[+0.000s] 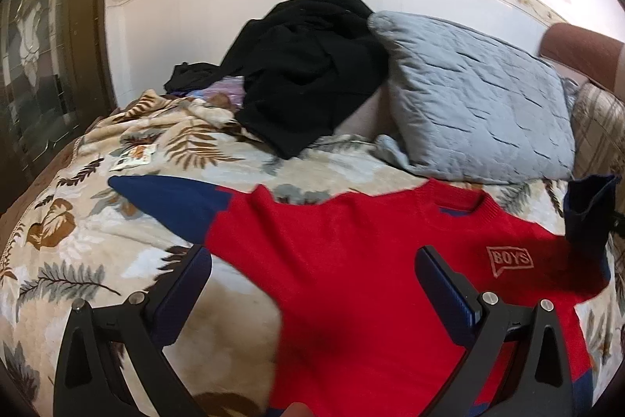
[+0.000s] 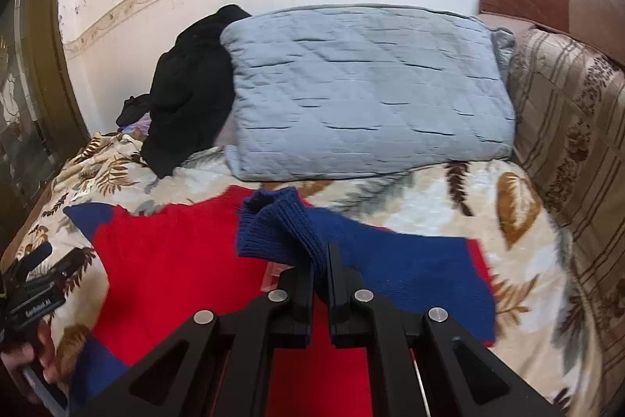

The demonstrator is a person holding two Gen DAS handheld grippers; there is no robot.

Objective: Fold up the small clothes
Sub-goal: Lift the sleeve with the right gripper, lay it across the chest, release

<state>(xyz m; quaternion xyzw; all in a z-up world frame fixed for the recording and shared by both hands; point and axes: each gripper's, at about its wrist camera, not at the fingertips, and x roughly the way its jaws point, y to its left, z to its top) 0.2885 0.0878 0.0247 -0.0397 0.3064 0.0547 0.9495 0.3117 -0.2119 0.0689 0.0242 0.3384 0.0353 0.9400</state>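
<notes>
Right wrist view: right tongs (image 2: 321,260) clamped on blue sleeve (image 2: 312,241), lifted over red sweater (image 2: 175,260), which lies flat on bed (image 2: 527,260). Left tongs (image 1: 312,284) wide apart, above sweater, gripping nothing. Pillow (image 2: 367,92) & black clothes (image 1: 312,73) at far side.

Our left tongs (image 1: 312,284) stand wide apart, both fingers (image 1: 183,296) bare with nothing between them, tilted down and forward. Our right tongs (image 2: 321,268) are pressed nearly together, pinching a blue cuff (image 2: 273,229) between the fingers (image 2: 302,284) and holding it lifted. In the right view our left hand (image 2: 29,362) shows at the lower left edge, wrapped round its handle.
</notes>
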